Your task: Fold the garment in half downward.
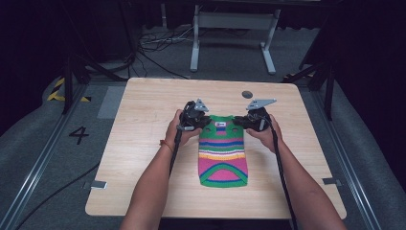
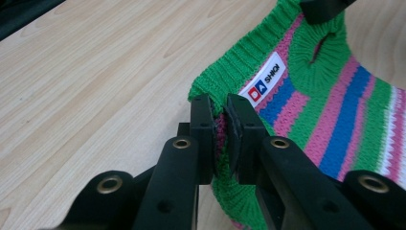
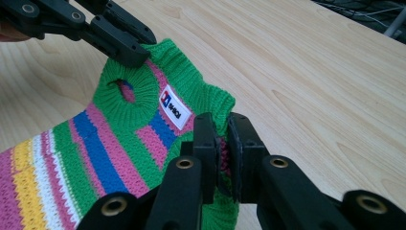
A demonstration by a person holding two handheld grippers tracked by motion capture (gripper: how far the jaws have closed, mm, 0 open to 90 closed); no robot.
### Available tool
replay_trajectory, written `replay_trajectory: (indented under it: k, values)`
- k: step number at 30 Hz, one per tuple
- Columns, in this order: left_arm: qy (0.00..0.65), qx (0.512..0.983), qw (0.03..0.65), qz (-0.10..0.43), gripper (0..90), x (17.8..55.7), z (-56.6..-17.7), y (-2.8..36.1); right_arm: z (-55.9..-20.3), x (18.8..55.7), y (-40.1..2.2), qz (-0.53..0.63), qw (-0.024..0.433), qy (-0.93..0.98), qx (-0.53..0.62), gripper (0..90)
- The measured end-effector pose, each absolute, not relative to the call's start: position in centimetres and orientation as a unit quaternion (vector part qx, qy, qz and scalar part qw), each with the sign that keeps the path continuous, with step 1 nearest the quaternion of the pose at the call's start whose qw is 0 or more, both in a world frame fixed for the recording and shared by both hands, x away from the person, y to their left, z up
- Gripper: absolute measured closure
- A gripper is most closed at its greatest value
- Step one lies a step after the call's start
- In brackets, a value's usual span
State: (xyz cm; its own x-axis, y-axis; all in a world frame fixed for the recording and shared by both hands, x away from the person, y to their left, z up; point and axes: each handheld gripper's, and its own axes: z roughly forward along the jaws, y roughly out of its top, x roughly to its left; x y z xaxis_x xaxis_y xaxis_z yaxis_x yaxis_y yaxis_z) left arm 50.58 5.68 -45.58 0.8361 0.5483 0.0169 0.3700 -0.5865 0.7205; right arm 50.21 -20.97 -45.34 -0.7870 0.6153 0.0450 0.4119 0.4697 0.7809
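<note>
- Black jaws of the left gripper [image 2: 219,125] are pinched nearly together on the green ribbed collar edge of the striped knit garment [image 2: 330,110]; a fold of pink and green knit shows in the narrow gap between the pads.
- Black jaws of the right gripper [image 3: 223,139] are likewise clamped on the opposite corner of the same collar, with knit caught between the pads.
- In the left gripper view, the tip of the right gripper sits at the top edge, on the far side of the neck opening. In the right gripper view, the left gripper enters from the upper left and its tip meets the green rib there.
- A white label [image 2: 264,81] with a red and blue mark is sewn just inside the collar, between the two grip points, beside a round green-bordered opening [image 3: 125,91].
- From the high view, the left gripper [image 1: 205,120] and right gripper [image 1: 237,120] flank the far end of the garment [image 1: 223,155], each held in one hand; forearms come in from the near edge.
- The garment lies lengthwise at the middle of the light wood table [image 1: 143,115], collar end away from the person, hem toward them. Stripes run green, pink, blue, yellow and white, with a pink arch bordered green at the hem.
- A small dark round disc [image 1: 247,94] is set in the tabletop beyond the grippers, well apart from the garment.
- Grey carpet with cables and a white frame stand lies beyond the table.
</note>
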Motion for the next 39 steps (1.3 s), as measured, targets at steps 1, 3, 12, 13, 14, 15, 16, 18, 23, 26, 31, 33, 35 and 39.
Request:
replay_trajectory:
  k: [1, 3, 12, 13, 14, 15, 16, 18, 23, 26, 31, 33, 35, 39]
  values:
    - [0.257, 0.884, 0.371, 0.121, 82.1, 50.4, -45.5, 5.8, -45.2, 50.1, -21.0, 0.42, 0.122, 0.848, 0.3, 83.4]
    - [0.251, 0.883, 0.377, 0.125, 82.1, 50.0, -45.2, 6.0, -45.0, 49.8, -21.1, 0.425, 0.122, 0.847, 0.295, 83.3]
    - [0.212, 0.883, 0.396, 0.137, 81.7, 48.0, -44.1, 6.5, -44.0, 48.4, -21.6, 0.444, 0.125, 0.843, 0.278, 83.3]
    - [0.213, 0.883, 0.395, 0.14, 81.5, 47.9, -44.1, 6.5, -43.9, 48.1, -21.6, 0.444, 0.125, 0.844, 0.273, 83.3]
    - [0.209, 0.884, 0.393, 0.142, 81.5, 47.6, -44.0, 6.6, -43.8, 47.9, -21.7, 0.444, 0.125, 0.844, 0.272, 83.3]
    - [0.206, 0.885, 0.393, 0.142, 81.5, 47.5, -43.9, 6.6, -43.7, 47.7, -21.8, 0.444, 0.127, 0.845, 0.268, 83.3]
    - [0.206, 0.884, 0.394, 0.144, 81.5, 47.3, -43.9, 6.6, -43.6, 47.5, -21.8, 0.445, 0.126, 0.846, 0.266, 83.2]
    - [0.201, 0.883, 0.4, 0.143, 81.7, 46.9, -43.8, 6.7, -43.4, 47.2, -22.0, 0.45, 0.125, 0.845, 0.262, 83.1]
    - [0.188, 0.886, 0.395, 0.152, 82.1, 45.6, -43.9, 6.4, -43.2, 46.2, -22.1, 0.446, 0.125, 0.85, 0.249, 82.3]
    - [0.18, 0.886, 0.401, 0.15, 82.3, 44.8, -44.0, 6.4, -43.2, 45.7, -22.2, 0.443, 0.123, 0.854, 0.241, 82.1]
    - [0.165, 0.888, 0.405, 0.145, 82.5, 44.0, -44.1, 6.6, -43.2, 44.7, -22.5, 0.435, 0.122, 0.862, 0.229, 81.5]
    - [0.162, 0.888, 0.405, 0.145, 82.5, 43.7, -44.1, 6.7, -43.2, 44.2, -22.6, 0.436, 0.119, 0.864, 0.223, 80.9]
    - [0.159, 0.888, 0.406, 0.142, 82.6, 43.4, -44.2, 6.8, -43.2, 43.8, -22.7, 0.436, 0.116, 0.866, 0.215, 81.0]
    - [0.152, 0.893, 0.398, 0.144, 82.6, 42.9, -44.1, 6.7, -43.4, 43.1, -22.8, 0.432, 0.116, 0.869, 0.209, 81.1]
